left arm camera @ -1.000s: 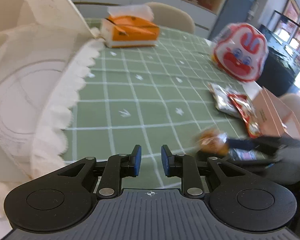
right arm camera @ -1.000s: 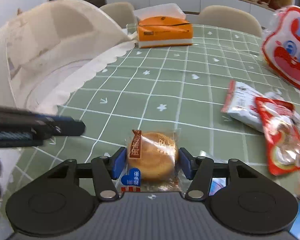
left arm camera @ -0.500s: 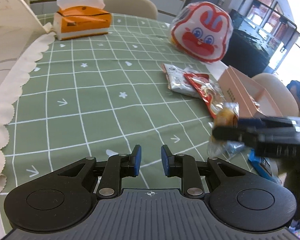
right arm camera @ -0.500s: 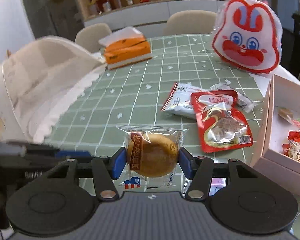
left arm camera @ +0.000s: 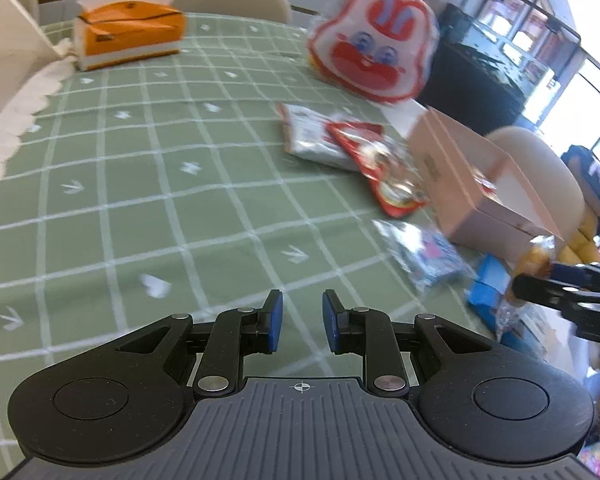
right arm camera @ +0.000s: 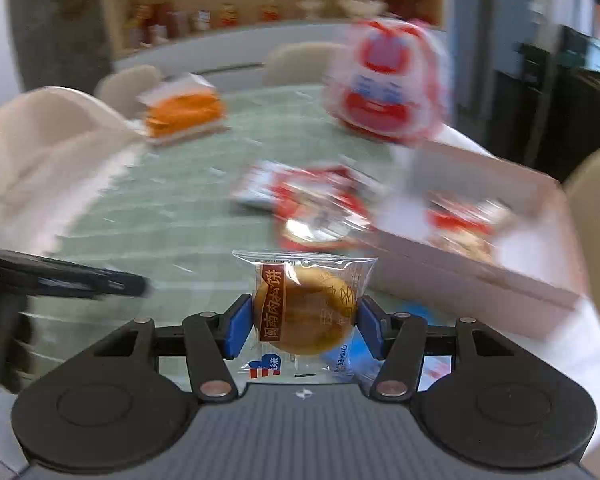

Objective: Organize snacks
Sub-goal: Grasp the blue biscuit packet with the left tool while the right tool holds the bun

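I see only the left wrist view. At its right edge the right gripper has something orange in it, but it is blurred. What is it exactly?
Observer: The right gripper is shut on a round golden cake in a clear wrapper. The jaws press on its two sides.
Operator: And the pink box, is there anything inside it?
Observer: Yes. The box is open, and red-wrapped snacks lie inside it, though they are blurred.
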{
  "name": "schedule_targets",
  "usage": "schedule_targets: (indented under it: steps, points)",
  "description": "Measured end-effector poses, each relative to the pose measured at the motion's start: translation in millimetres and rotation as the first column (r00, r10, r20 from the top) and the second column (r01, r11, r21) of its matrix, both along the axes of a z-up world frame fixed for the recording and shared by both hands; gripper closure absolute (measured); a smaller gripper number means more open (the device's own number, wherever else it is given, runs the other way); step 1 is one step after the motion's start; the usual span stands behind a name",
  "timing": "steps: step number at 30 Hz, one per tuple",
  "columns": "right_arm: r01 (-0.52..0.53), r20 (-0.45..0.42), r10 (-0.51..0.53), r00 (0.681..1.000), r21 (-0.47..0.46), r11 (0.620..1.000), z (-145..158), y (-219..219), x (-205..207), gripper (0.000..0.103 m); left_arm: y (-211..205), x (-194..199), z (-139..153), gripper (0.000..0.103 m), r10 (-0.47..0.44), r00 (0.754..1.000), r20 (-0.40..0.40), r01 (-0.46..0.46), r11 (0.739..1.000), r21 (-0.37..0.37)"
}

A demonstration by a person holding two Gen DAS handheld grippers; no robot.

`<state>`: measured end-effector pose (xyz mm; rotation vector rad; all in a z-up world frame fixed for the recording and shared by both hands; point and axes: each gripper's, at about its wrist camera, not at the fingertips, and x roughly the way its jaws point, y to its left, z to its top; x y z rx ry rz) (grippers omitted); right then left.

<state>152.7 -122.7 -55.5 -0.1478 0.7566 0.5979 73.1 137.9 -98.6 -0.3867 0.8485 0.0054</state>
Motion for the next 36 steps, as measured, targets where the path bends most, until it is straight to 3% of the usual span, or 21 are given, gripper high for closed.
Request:
schedule_targets:
  steps: [4,9,13,17,23,26,31,36]
  points:
    - [0.127,0.013,-0.127,0.992,-0.081,0.989,-18,-34,8,0.047,-25,-3,0,0.078,-0.058,0.998,-0.002,0.058,0.998,-0.019]
    - [0.26,0.071,-0.253,0.965,-0.108,0.96,-28,-68,14,0.047,-47,-6,-3,0.078,-0.092,0.996,-0.012,0.092,0.995,-0.034]
    - [0.311,0.104,-0.297,0.949,-0.166,0.936,-47,-76,29,0.047,-60,-6,-3,0.078,-0.118,0.993,-0.022,0.117,0.993,-0.03]
    - [0.288,0.085,-0.277,0.957,-0.17,0.943,-52,-68,26,0.047,-61,-12,0,0.078,-0.114,0.993,-0.022,0.114,0.993,-0.029]
    - [0.132,-0.105,-0.133,0.986,-0.018,0.991,-49,-35,-13,0.047,-53,-18,6,0.078,-0.062,0.997,-0.035,0.061,0.998,-0.016]
    - [0.12,-0.052,-0.121,0.991,-0.031,0.992,-49,-28,-22,0.047,-50,-26,11,0.078,-0.03,0.997,-0.07,0.029,0.999,-0.022]
    - [0.212,0.152,-0.183,0.971,-0.204,0.956,-60,-42,-22,0.047,-59,-45,17,0.078,-0.028,0.991,-0.13,0.011,0.991,-0.131]
    - [0.208,0.114,-0.192,0.975,-0.149,0.967,-62,-69,-25,0.042,-82,-38,-1,0.078,-0.134,0.966,-0.219,0.088,0.975,-0.205]
